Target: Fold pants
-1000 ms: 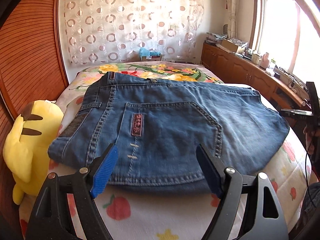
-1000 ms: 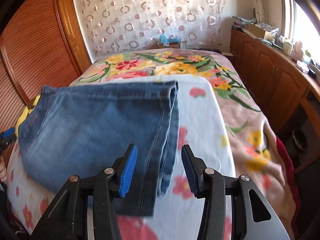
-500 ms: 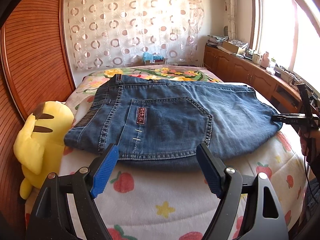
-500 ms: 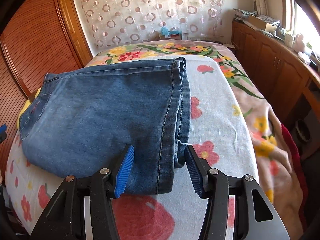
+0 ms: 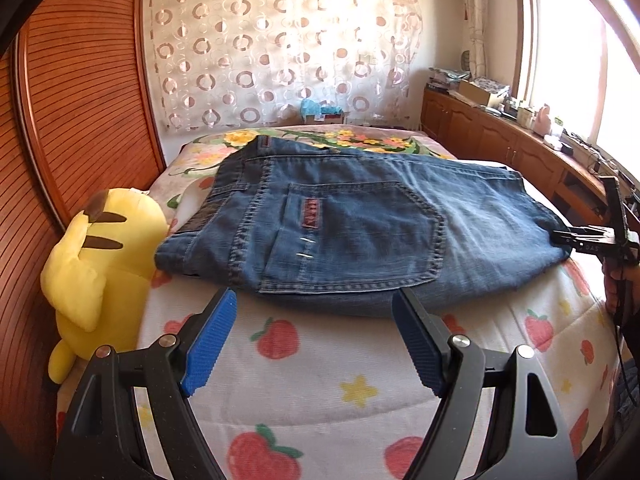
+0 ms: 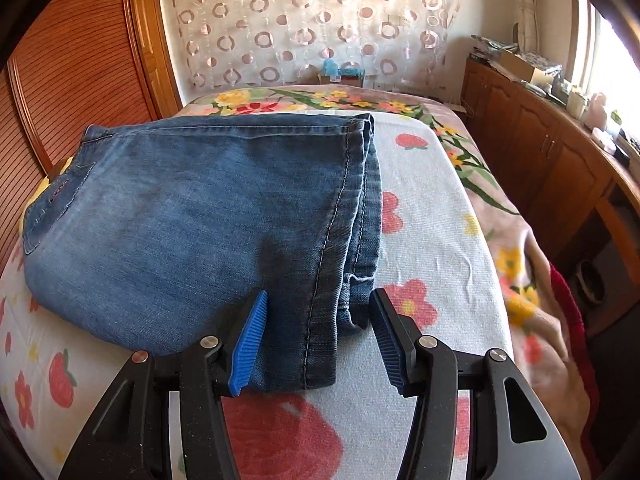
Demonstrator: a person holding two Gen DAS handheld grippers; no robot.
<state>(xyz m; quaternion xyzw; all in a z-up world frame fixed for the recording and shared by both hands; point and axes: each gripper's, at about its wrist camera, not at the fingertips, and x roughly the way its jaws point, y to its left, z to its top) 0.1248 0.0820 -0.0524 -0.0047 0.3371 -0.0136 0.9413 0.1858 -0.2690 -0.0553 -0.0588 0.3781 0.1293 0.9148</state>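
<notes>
The jeans are lying folded into a compact stack on the strawberry-print sheet of the bed, waistband end toward the yellow plush toy, stacked hem edges toward the window side. The left tool is now sitting well back from the denim with bare sheet showing between its blue pads and the near fold; a second ago the fabric was reaching right up between those pads, so this tool is withdrawing, its jaws spread wide and holding nothing. The right tool is also pulling back: over the last second the bundle has come more fully into its view, yet the hem corner is still lying in the gap between its pads. Its jaws are parted, and no pinching is evident. Judgement: both tools are releasing a finished fold; the stack is looking even, with slight misalignment at the layered hems, and the task is appearing essentially complete
</notes>
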